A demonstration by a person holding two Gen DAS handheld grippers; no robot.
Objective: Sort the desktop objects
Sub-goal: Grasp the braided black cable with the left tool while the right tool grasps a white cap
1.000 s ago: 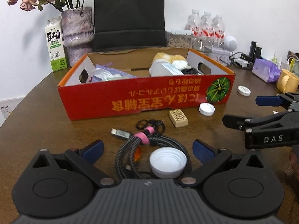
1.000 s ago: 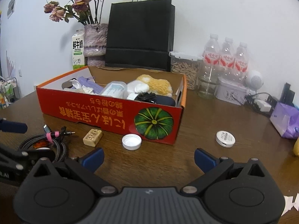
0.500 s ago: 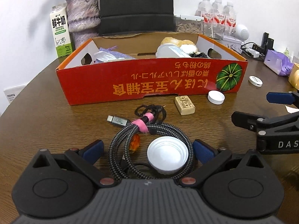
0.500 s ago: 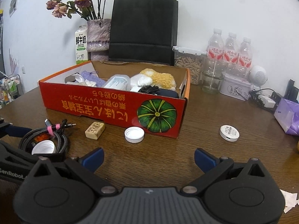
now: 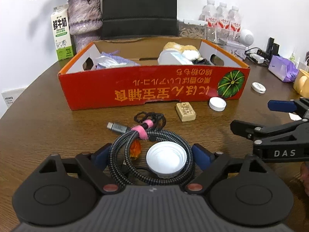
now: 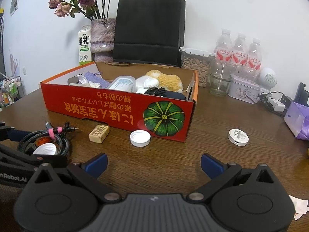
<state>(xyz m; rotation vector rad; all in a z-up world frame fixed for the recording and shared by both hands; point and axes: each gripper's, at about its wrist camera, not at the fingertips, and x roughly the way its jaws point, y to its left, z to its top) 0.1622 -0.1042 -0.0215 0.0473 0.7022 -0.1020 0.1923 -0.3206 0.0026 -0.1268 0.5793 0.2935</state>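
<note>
A coiled grey braided cable (image 5: 123, 150) with a pink strap lies on the brown table (image 5: 48, 125), with a white cap (image 5: 166, 159) inside the coil. My left gripper (image 5: 151, 154) straddles the coil and its jaws are closing. The blue pads (image 5: 201, 155) stand at the coil's sides without visibly squeezing it. My right gripper (image 6: 153, 162) is open over bare table with nothing between its fingers. A wooden block (image 6: 98, 133), a second white cap (image 6: 140, 138) and a round white device (image 6: 238, 136) lie in front of the red cardboard box (image 6: 115, 108).
The box holds several items, among them a purple cloth and a yellow plush. Behind it stand a milk carton (image 6: 84, 44), a vase (image 6: 102, 36), a black bag (image 6: 148, 29) and water bottles (image 6: 238, 54). A purple pack (image 6: 298, 119) lies at the right.
The left gripper's blue pads have drawn inward until they meet the sides of the cable coil. The right gripper's view is nearly the same.
</note>
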